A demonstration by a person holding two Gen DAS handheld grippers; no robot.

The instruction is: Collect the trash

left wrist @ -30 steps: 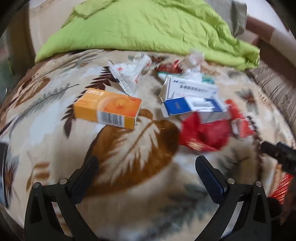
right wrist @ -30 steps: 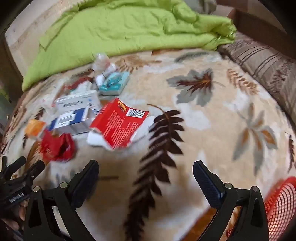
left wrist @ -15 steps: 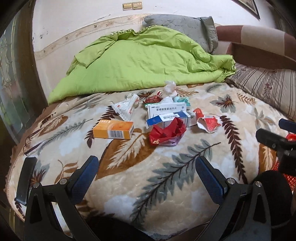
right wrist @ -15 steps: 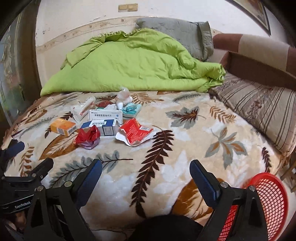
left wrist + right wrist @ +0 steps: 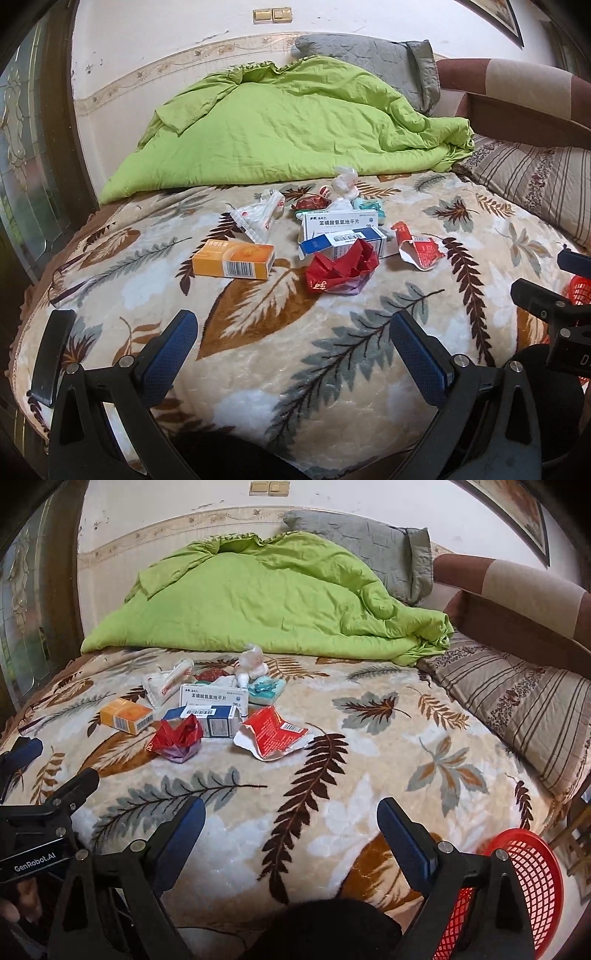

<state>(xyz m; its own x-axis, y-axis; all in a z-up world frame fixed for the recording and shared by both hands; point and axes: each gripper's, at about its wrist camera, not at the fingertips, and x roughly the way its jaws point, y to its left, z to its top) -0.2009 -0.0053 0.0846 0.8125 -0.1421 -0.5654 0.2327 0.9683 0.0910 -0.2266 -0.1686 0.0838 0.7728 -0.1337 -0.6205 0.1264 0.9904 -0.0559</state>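
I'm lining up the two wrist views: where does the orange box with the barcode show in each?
Left wrist: the orange box lies left of centre, on the leaf-print blanket.
Right wrist: the orange box lies far left, at mid height.
Shared landmark: the crumpled red wrapper sits just right of the box in both views.

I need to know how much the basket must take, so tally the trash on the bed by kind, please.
Cardboard boxes: 3, the orange box, the white box and the blue-and-white box.
Red wrappers and torn packets: 3.
Clear or white plastic wrappers: 2.
Teal packet: 1.
Total: 9, with the far pile partly hidden.
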